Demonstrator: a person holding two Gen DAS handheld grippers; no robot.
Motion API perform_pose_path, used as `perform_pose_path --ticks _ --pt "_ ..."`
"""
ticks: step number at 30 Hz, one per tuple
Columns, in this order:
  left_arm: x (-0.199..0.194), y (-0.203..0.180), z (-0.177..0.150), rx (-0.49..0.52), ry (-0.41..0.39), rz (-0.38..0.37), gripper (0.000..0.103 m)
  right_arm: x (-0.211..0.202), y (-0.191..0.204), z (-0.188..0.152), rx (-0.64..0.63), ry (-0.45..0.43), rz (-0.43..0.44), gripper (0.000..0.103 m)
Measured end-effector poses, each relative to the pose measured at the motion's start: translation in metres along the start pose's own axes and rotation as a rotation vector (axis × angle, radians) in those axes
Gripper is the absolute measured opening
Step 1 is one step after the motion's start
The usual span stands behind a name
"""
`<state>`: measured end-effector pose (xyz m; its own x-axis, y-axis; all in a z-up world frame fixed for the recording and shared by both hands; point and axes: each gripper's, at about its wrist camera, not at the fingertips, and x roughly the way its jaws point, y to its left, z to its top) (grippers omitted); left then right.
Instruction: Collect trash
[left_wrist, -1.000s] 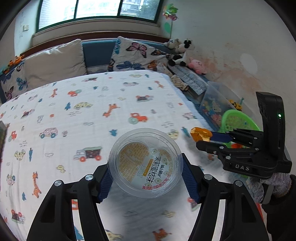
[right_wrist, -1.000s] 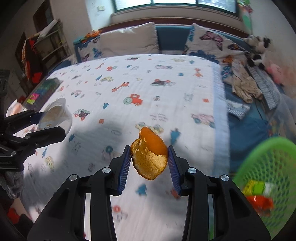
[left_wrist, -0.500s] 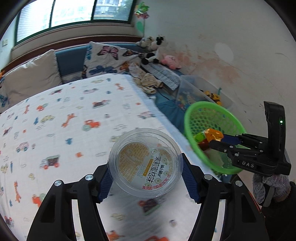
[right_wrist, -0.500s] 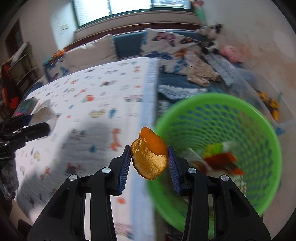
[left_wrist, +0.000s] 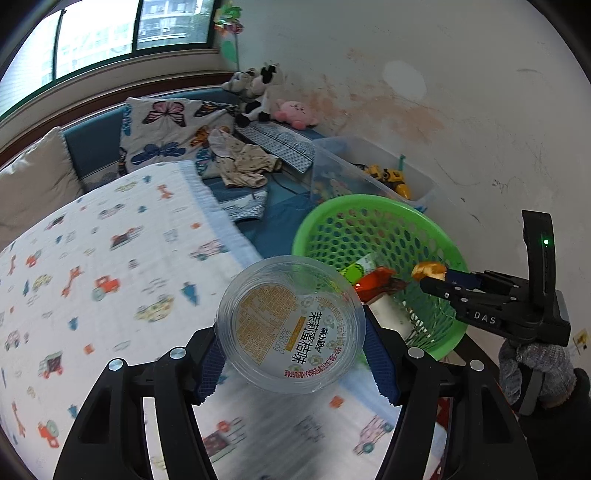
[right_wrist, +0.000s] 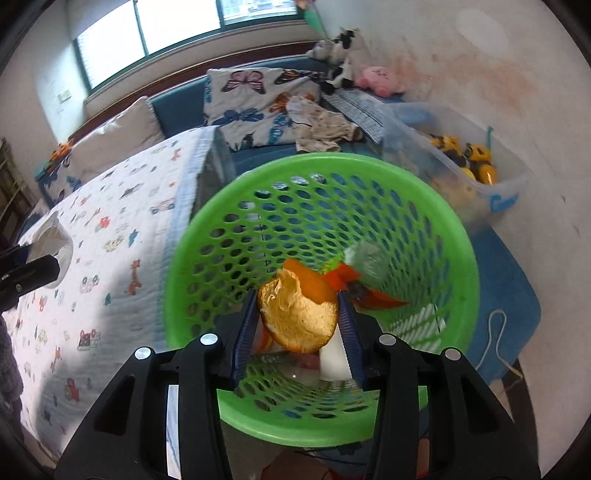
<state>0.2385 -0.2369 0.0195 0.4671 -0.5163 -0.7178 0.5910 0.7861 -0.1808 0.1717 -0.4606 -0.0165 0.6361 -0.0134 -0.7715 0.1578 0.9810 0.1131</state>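
1. Now the right gripper (right_wrist: 297, 325) squeezes an orange peel (right_wrist: 299, 317) between its blue pads, right above the green basket (right_wrist: 321, 424).
2. Other trash lies in the basket below it.
3. Over the bed (left_wrist: 92, 258), the left gripper (left_wrist: 295, 354) pinches a clear plastic cup (left_wrist: 291, 325), with the basket just ahead to its right.

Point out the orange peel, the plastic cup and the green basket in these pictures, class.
orange peel (right_wrist: 299, 317), right wrist view, on its pale inner side.
plastic cup (left_wrist: 291, 325), left wrist view, on its printed lid.
green basket (right_wrist: 280, 173), right wrist view, on its far rim.
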Motion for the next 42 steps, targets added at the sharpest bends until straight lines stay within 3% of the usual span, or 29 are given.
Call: perform_pose_path --ticks 11,14,22,25,42 --pt "0.042 -0.048 0.017 0.075 0.049 -0.024 0.064 -0.024 -0.018 -0.012 0.043 -0.040 0.001 0.059" --pt "0.054 -0.055 0.020 0.077 0.068 -0.030 0.064 -0.031 -0.020 -0.015 0.047 -0.053 -0.003 0.068" --pt "0.079 -0.072 0.025 0.092 0.100 -0.039 0.064 -0.040 -0.024 -0.026 0.052 -0.059 -0.011 0.068" --pt "0.084 -0.074 0.026 0.090 0.101 -0.051 0.070 -0.040 -0.026 -0.028 0.058 -0.056 -0.009 0.068" --pt "0.046 -0.061 0.012 0.077 0.027 -0.021 0.086 -0.048 -0.007 -0.039 0.057 -0.082 0.004 0.074"
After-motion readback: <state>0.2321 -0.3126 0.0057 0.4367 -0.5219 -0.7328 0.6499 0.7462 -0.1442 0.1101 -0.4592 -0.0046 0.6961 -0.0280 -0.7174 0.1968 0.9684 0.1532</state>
